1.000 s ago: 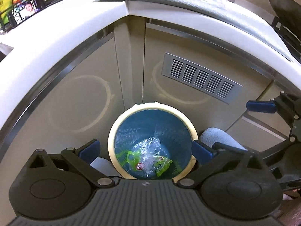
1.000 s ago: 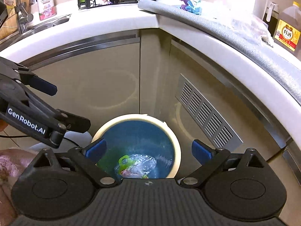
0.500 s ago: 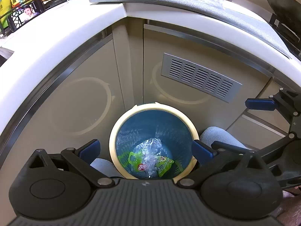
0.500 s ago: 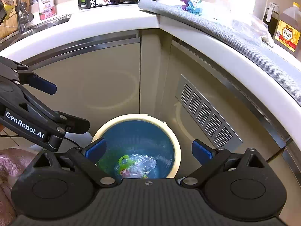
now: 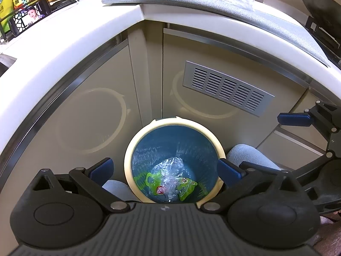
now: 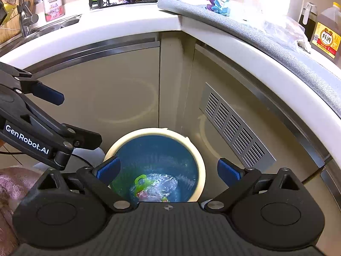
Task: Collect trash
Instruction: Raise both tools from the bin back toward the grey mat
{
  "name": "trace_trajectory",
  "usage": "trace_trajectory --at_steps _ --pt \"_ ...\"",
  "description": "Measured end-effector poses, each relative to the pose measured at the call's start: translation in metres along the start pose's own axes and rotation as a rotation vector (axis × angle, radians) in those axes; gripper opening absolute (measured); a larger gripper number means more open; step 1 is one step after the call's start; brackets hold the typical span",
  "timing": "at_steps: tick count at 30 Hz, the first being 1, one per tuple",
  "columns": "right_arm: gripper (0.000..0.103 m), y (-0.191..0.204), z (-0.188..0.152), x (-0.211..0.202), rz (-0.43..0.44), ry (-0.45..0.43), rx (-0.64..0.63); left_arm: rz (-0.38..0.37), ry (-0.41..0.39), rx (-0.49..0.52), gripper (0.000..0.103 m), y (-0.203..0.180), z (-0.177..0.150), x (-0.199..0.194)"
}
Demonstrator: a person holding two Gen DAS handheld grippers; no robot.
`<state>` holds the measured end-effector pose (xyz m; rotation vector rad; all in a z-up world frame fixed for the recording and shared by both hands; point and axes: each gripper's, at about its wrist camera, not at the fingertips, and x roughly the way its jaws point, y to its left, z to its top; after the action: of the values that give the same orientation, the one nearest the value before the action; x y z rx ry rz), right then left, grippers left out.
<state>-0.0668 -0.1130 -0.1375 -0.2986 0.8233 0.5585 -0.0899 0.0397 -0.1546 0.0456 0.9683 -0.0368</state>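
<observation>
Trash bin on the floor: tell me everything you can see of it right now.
The trash bin is round, upright and open-topped, with a cream rim that looks plastic over a blue liner bag. It stands on the floor in the corner where two beige cabinet fronts meet. At its bottom lie crumpled clear plastic and green wrappers. Neither open gripper touches it.

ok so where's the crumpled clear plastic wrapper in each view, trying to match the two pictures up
Left wrist: the crumpled clear plastic wrapper lies low and central, at the bottom of the round cream-rimmed bin with a blue liner, among green packets.
Right wrist: the wrapper lies low and central, partly hidden by the gripper's body.
Shared landmark: the silver slatted vent grille, up and right of the bin in both.
</observation>
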Motion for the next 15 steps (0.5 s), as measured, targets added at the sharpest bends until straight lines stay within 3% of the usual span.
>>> trace_trajectory --at_steps 8,15 --pt "0.098 -0.001 -0.001 0.002 0.002 0.007 -0.001 0.002 -0.005 0.0 0.103 0.001 0.001 -0.001" --pt "0.098 -0.004 0.001 0.0 -0.015 -0.009 -0.013 0.02 -0.067 0.002 0.103 0.006 0.008 -0.014"
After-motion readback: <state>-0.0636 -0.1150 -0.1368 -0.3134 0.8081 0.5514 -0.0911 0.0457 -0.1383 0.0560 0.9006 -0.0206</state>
